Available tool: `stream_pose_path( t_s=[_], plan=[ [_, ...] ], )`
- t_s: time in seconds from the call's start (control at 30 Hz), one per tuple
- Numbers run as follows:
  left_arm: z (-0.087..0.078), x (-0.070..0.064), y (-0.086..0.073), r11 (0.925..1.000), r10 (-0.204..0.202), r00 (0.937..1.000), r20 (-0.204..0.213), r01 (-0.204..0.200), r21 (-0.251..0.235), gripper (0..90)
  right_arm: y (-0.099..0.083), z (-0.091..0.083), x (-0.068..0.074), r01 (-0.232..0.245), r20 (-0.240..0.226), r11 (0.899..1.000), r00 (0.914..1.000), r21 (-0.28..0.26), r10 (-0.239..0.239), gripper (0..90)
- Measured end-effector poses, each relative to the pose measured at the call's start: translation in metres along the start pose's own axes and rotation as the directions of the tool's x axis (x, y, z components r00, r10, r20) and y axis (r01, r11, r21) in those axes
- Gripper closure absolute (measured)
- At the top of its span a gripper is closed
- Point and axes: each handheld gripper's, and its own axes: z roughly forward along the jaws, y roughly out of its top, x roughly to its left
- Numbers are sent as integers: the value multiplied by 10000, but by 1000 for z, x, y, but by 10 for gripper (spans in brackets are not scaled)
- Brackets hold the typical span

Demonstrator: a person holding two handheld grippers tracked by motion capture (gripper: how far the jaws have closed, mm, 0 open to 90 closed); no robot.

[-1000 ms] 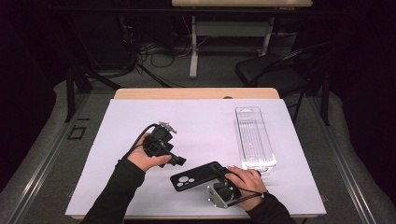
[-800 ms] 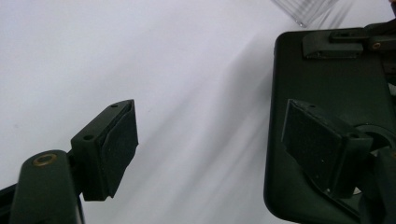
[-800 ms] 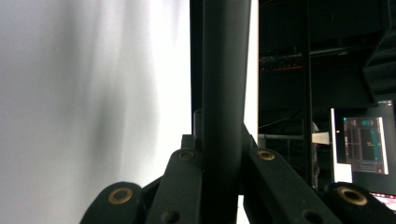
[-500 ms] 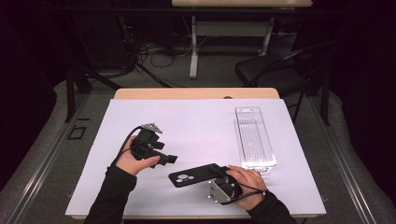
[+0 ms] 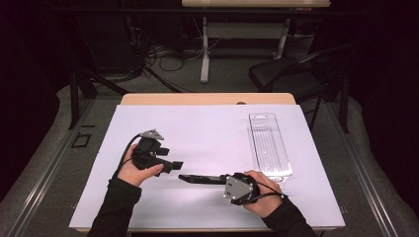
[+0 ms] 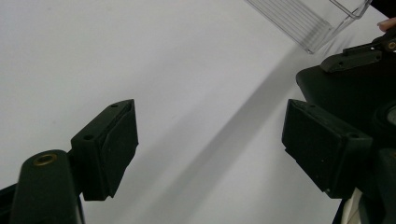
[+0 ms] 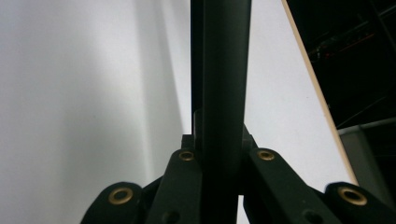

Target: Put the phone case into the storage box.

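A black phone case [image 5: 200,178] hangs edge-on just above the white table cover [image 5: 207,133], reaching left from my right gripper [image 5: 222,178], which is shut on its end. In the right gripper view the case [image 7: 222,70] rises as a dark bar clamped between the jaws of the right gripper [image 7: 222,144]. My left gripper [image 5: 175,165] is open with nothing in it, a short way left of the case's free end. In the left gripper view, the left gripper [image 6: 210,144] has its pads [image 6: 109,149] wide apart, with the case [image 6: 355,88] at the right edge.
A clear plastic box [image 5: 269,145] lies lengthwise on the right side of the table, close behind the right hand; its corner [image 6: 308,18] shows in the left gripper view. A black chair [image 5: 291,74] stands beyond the table's far right corner.
The phone case has turned from lying flat, camera holes up, to standing on its edge in the right gripper. My left gripper has drawn back to the left, away from it.
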Motion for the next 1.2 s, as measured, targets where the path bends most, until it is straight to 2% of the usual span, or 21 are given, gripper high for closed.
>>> stream_pose_path(
  t_s=[0.2,0.27,0.3,0.43,0.47,0.53,0.57,0.67,0.77,0.8,0.83,1.07,1.2],
  plan=[
    [-1,2,-1,9998,-38,10000,-55,37,-205,190,1,-1,-8,-971,-502,9946,9942,-367,952,876],
    [-1,2,-2,9997,-52,10000,-80,51,-218,190,2,-1,-11,-1463,-634,9884,9876,-412,1436,877],
    [-1,2,-2,9997,-52,10000,-80,51,-218,190,2,-1,-11,-1463,-634,9884,9876,-412,1436,877],
    [-1,2,-3,9997,-48,9999,-101,45,-240,190,0,0,-17,-2100,-809,9760,9754,-574,2051,877],
    [-1,2,-3,9996,-22,9999,-153,18,-281,190,-1,0,-19,-2425,-957,9683,9670,-599,2362,877],
    [-1,1,-3,9995,34,9999,-163,-39,-310,190,-2,0,-20,-2540,-1020,9651,9637,-644,2469,877],
    [-1,1,-3,9994,57,9999,-163,-63,-338,190,-2,1,-21,-2777,-1094,9584,9567,-656,2697,878],
    [0,-1,-2,9992,74,9999,-115,-79,-399,190,-4,2,-24,-3155,-1236,9459,9443,-757,3051,878],
    [0,-2,-2,9989,62,10000,-58,-65,-458,190,-6,2,-28,-3712,-1421,9240,9233,-924,3567,877],
    [0,-3,-2,9987,71,10000,-50,-73,-500,190,-7,3,-29,-3816,-1456,9194,9190,-950,3663,877],
    [0,-3,-2,9987,150,9999,-26,-151,-492,190,-8,3,-30,-4017,-1534,9101,9103,-1019,3846,877],
    [3,-7,-1,9984,247,9997,52,-244,-509,190,-9,6,-32,-4812,-1896,8667,8704,-1316,4544,877],
    [4,-9,0,9983,346,9994,82,-341,-466,192,-11,7,-32,-5001,-2019,8548,8593,-1390,4699,877]
  ],
)
